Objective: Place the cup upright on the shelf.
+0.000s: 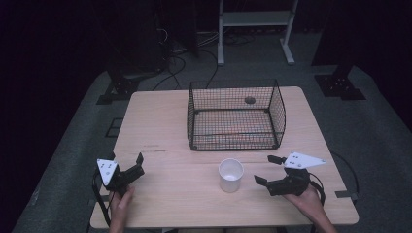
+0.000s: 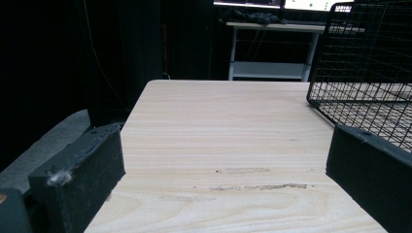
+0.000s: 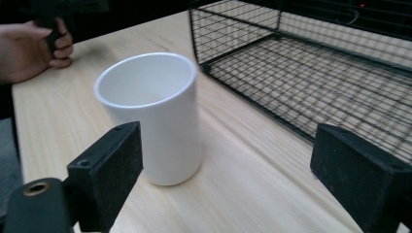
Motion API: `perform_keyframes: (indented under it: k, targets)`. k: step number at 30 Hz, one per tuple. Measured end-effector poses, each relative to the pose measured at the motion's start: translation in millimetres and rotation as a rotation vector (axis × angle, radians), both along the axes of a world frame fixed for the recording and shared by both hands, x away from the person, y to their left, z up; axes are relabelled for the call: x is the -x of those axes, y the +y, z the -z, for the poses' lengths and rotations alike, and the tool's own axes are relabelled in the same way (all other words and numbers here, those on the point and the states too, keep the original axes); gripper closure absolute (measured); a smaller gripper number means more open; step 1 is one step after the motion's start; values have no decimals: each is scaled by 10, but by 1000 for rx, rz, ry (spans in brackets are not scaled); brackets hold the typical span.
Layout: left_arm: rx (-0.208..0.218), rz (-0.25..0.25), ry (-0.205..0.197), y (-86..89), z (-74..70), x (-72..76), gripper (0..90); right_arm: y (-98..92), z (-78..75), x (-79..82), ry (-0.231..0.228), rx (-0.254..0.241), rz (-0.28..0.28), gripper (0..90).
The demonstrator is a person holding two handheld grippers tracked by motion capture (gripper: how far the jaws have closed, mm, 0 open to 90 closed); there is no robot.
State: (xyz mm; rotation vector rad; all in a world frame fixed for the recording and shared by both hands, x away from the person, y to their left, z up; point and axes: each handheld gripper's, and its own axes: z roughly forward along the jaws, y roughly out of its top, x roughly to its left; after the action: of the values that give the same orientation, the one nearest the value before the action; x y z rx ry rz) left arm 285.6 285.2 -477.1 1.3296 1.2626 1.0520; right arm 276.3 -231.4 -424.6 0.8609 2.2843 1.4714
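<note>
I saw the white cylindrical ceramic cup (image 1: pixel 230 174) upright on the tabletop (image 1: pixel 165 194), at nine o'clock from my right gripper (image 1: pixel 269 169), whose jaws stood released. Approaching off-centre, I judged, could topple it.

— What is the surface (image 1: pixel 165 141) made of?
— Pale wood with a fine grain, matt, scuffed in a few streaks on the near side of the wire basket (image 1: pixel 236 115).
— And that basket?
— Thin black metal mesh, dull finish.
— The cup (image 3: pixel 154 116) in front of it?
— Smooth white, faintly glossy, like ceramic or plastic.
— The right hand-held gripper (image 3: pixel 233 170)?
— Matt black jaws, slightly rough pads.
</note>
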Motion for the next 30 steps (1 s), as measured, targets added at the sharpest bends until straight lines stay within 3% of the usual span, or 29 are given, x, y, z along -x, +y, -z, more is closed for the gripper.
perform_keyframes:
  k: [11, 30]
  targets:
    - [2, -2, 1, 1, 0, 0, 0, 230, 21, 57, 18, 9, -87, 94]
    - [6, -3, 1, 3, 0, 0, 0, 547, 56, 43, 20, 63, -142, 55]
